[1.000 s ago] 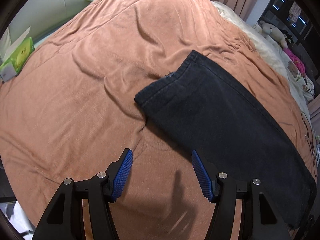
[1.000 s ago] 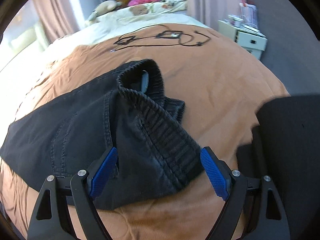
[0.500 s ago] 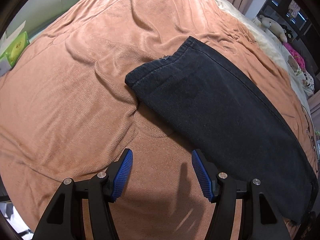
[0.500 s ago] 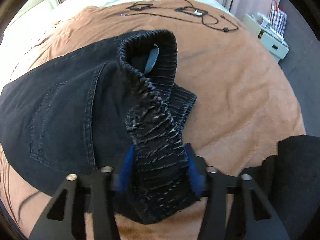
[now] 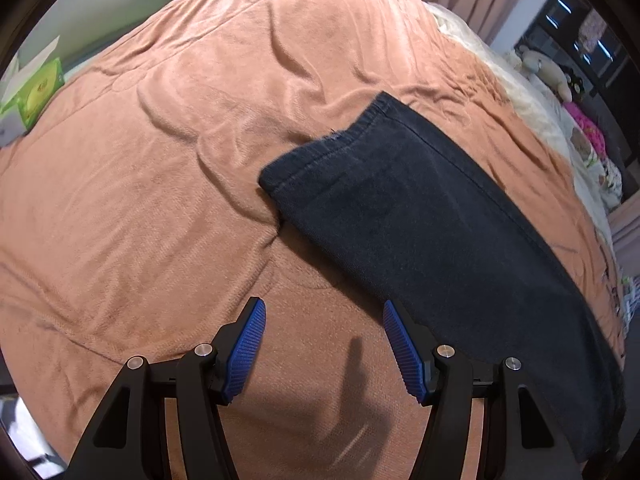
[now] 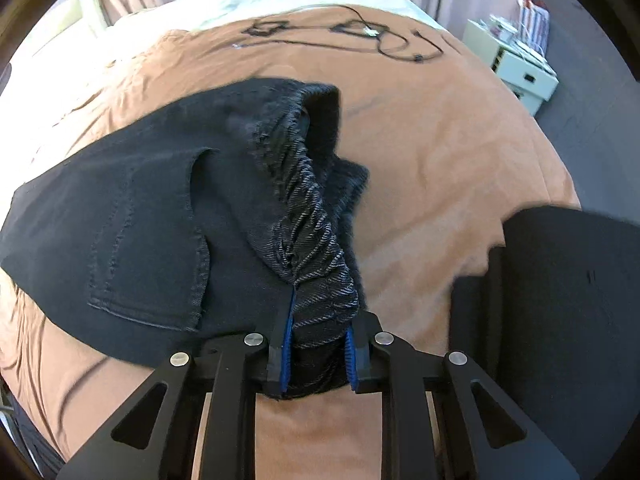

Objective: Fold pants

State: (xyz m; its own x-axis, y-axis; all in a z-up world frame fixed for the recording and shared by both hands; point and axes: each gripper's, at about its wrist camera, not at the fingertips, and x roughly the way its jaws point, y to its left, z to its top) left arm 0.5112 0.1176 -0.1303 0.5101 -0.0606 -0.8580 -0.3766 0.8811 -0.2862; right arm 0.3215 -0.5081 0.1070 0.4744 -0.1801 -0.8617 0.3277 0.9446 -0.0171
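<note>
Right wrist view: right tool is closing on the ribbed elastic waistband of the soft, limp black denim pants, lying across the orange bed blanket. Left tool is hovering half-open, empty, near the hem, likely its best hold.

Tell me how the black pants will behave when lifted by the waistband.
The pants look floppy: the waistband bunches between the closing right gripper. The leg would probably trail over the blanket. The thick, ribbed cloth seems unlikely to slip.
</note>
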